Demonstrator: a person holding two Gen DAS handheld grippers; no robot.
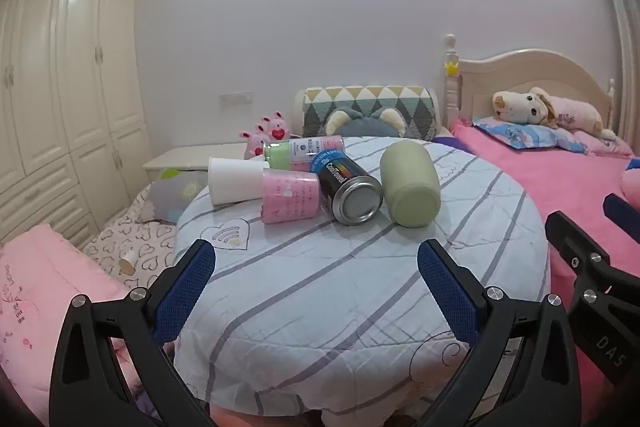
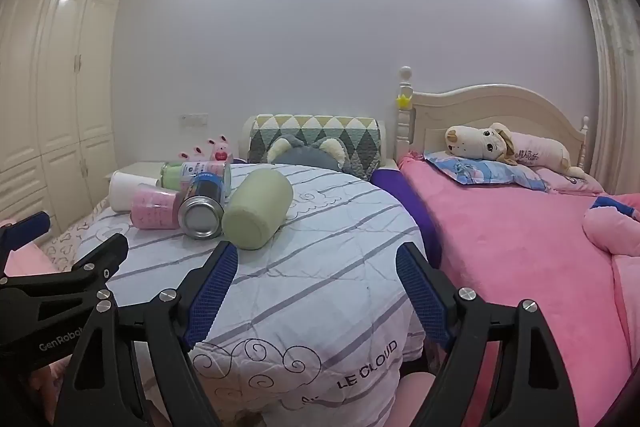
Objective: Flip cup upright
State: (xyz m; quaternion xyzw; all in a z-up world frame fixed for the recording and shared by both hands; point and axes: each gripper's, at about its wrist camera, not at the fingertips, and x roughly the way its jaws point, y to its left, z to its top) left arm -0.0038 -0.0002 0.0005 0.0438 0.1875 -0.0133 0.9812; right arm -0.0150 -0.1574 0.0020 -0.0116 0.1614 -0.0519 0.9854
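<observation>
Left wrist view shows the green cup (image 1: 409,183) lying on its side on the striped quilt (image 1: 360,307), just beside a toppled spray can (image 1: 347,187), so the flip looks not yet begun and the next move calls for reaching in to grip its wall. Both the left hand-held gripper (image 1: 316,287) and the right hand-held gripper (image 2: 316,291) hang wide open, holding and touching nothing, well short of the cup.

The right gripper (image 2: 316,271) hangs wide open above the striped quilt (image 2: 320,291). Ahead, a pale green cup (image 2: 256,213) lies on its side, touching a metal can (image 2: 202,205) and near a pink cup (image 2: 154,213).
</observation>
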